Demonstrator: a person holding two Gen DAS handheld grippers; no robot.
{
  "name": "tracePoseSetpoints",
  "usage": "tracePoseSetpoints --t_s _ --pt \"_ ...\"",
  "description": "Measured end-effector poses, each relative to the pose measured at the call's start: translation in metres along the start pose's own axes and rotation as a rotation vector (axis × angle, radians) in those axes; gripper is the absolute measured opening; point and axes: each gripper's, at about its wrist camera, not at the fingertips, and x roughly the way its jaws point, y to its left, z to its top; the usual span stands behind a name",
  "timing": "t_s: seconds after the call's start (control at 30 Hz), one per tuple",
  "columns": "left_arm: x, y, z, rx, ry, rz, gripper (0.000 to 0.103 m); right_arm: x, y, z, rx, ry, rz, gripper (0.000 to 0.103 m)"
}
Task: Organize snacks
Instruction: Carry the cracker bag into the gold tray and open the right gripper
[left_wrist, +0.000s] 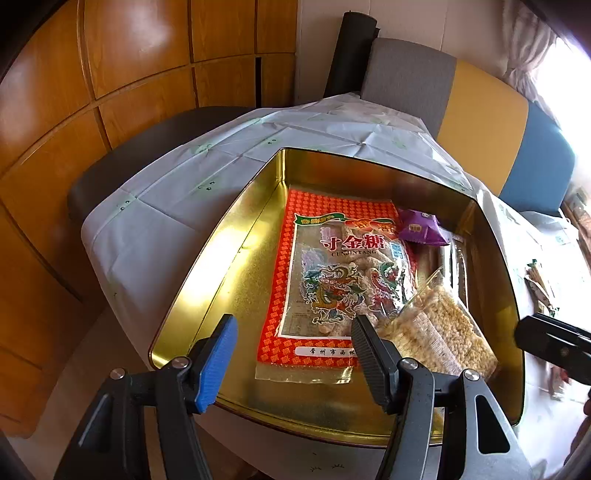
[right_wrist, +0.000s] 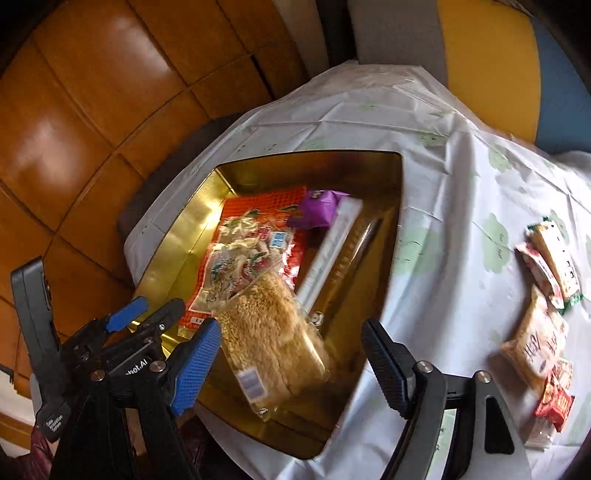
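A gold tin box (left_wrist: 207, 280) (right_wrist: 177, 240) stands on the white tablecloth. In it lie a red-and-orange candy bag (left_wrist: 325, 273) (right_wrist: 258, 229), a small purple packet (left_wrist: 421, 225) (right_wrist: 317, 208), a clear bag of puffed rice cakes (left_wrist: 439, 332) (right_wrist: 269, 332) and a long clear packet (right_wrist: 343, 243). My left gripper (left_wrist: 291, 358) is open and empty over the box's near edge; it also shows in the right wrist view (right_wrist: 147, 310). My right gripper (right_wrist: 288, 362) is open and empty above the rice cake bag.
Several loose snack packets (right_wrist: 543, 321) lie on the tablecloth (right_wrist: 443, 206) to the right of the box. A grey, yellow and blue chair back (left_wrist: 484, 118) stands behind the table. Wooden cabinet panels (left_wrist: 110, 74) are on the left.
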Motion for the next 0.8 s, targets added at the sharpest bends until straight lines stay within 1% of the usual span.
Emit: tracePoseSetpoints --t_s 0.07,0.2,0.37,0.57,0.8 --pt "0.0 -0.002 0.0 0.008 0.0 0.001 0.064 -0.005 -0.007 -0.004 0.016 -0.01 -0.007 0.08" --pt "-0.003 -0.008 -0.001 0.026 -0.005 -0.002 0.064 -0.017 -0.018 -0.011 0.013 -0.038 -0.047 0.08" --pt "-0.011 -0.016 -0.002 0.053 -0.027 0.002 0.064 -0.033 -0.026 -0.019 -0.016 -0.087 -0.11 0.08" --pt "-0.017 -0.025 -0.002 0.087 -0.044 0.004 0.064 -0.056 -0.038 -0.025 -0.048 -0.126 -0.18 0.08" --pt "-0.022 -0.035 -0.003 0.12 -0.054 0.003 0.065 -0.084 -0.072 -0.031 -0.048 -0.148 -0.284 0.08"
